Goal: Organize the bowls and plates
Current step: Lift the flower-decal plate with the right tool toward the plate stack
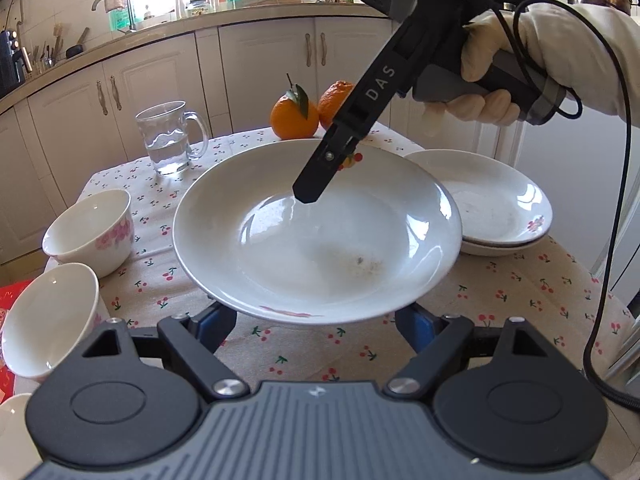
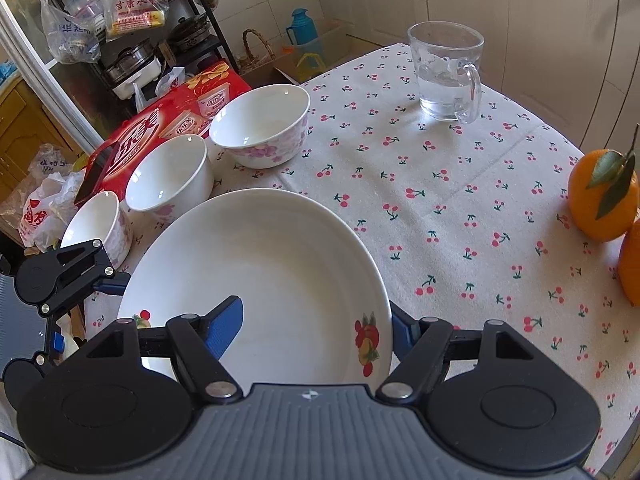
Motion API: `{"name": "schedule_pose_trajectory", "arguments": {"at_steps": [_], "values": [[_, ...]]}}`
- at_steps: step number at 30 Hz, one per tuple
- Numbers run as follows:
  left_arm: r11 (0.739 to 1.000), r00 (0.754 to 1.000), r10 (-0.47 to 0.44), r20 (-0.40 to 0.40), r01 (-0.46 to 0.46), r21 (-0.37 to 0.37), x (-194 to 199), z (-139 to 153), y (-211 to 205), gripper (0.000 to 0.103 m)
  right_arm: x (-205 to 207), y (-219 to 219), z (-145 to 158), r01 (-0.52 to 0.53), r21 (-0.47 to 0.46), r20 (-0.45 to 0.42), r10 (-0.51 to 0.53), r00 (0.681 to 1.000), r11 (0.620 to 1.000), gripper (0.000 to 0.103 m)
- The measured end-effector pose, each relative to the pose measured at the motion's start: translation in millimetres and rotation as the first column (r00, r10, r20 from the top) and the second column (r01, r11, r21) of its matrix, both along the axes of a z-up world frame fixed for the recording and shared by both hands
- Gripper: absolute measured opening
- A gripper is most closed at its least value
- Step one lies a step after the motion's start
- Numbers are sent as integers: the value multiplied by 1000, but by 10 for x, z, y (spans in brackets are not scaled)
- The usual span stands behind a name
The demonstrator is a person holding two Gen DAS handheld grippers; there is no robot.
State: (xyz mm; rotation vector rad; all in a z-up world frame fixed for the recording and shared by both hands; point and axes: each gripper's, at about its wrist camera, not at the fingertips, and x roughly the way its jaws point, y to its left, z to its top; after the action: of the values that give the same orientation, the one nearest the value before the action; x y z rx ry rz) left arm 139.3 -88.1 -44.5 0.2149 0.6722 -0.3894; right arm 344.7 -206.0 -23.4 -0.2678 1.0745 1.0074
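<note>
While the plate hangs clear of the table, tilted, two grippers engage it from opposite sides. From the far side, the right gripper takes the rim between its fingers: one blue pad lies on the inner face, and the other finger sits outside and below the rim, so the fingers appear clamped on the plate. A gloved hand holds this gripper. At the near side, the left gripper has its fingers apart, with the tips hidden under the rim; contact with the underside cannot be confirmed. Two stacked plates lie just to the right of the raised plate. Three bowls stand in a row along the table's left edge. A glass mug and two oranges stand at the far side.
</note>
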Motion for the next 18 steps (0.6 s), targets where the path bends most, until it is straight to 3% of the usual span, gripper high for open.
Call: {"name": "schedule_pose_trajectory", "arguments": {"at_steps": [18], "values": [[986,986,-167,-19,167,10,-154,76,-412,86,-470,-704,50,140,16,10,-140,990,990,79]]}}
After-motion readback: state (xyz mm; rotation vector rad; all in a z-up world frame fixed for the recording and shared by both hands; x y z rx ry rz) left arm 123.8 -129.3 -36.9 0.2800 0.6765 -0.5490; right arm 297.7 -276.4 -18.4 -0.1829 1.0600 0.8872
